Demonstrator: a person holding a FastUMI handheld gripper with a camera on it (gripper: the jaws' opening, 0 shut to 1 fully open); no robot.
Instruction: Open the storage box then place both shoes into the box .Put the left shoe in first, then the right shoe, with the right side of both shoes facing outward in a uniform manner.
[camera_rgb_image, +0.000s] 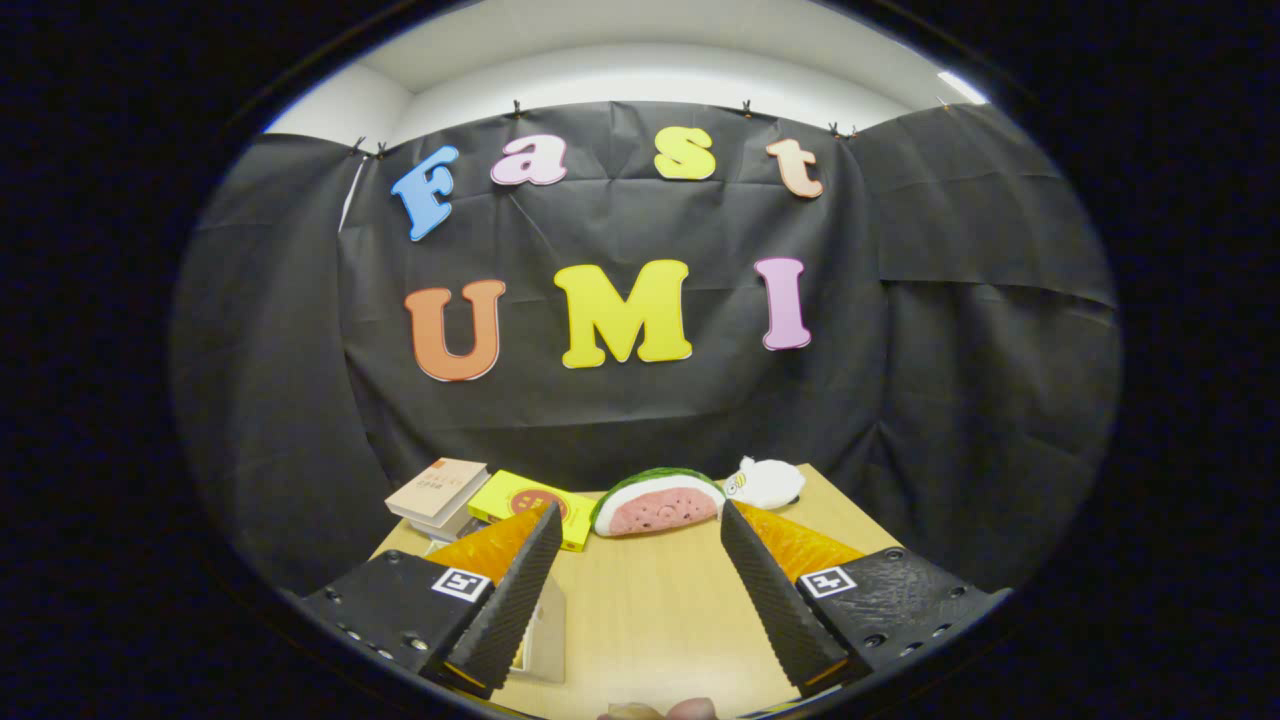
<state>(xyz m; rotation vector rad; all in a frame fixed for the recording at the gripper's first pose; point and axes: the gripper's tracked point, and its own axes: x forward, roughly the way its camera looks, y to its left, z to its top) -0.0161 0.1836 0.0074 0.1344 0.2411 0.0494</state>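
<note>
Surface: wooden table (650, 610) against black cloth wall.
Gripper (640, 520): fingers spread wide, holding nothing.
Beyond fingertips: watermelon-slice toy (655, 503), yellow box (520, 497), books (437, 490), white plush (765, 483).

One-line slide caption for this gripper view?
Open gripper held above the table, fingers apart, with books and a watermelon-slice toy beyond.

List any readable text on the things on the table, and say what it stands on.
Book: cover print, too small to read.
Yellow box: round emblem, too blurred to read.
Gripper, open over the table with nothing between its fingers: square coded markers, no words.
</note>
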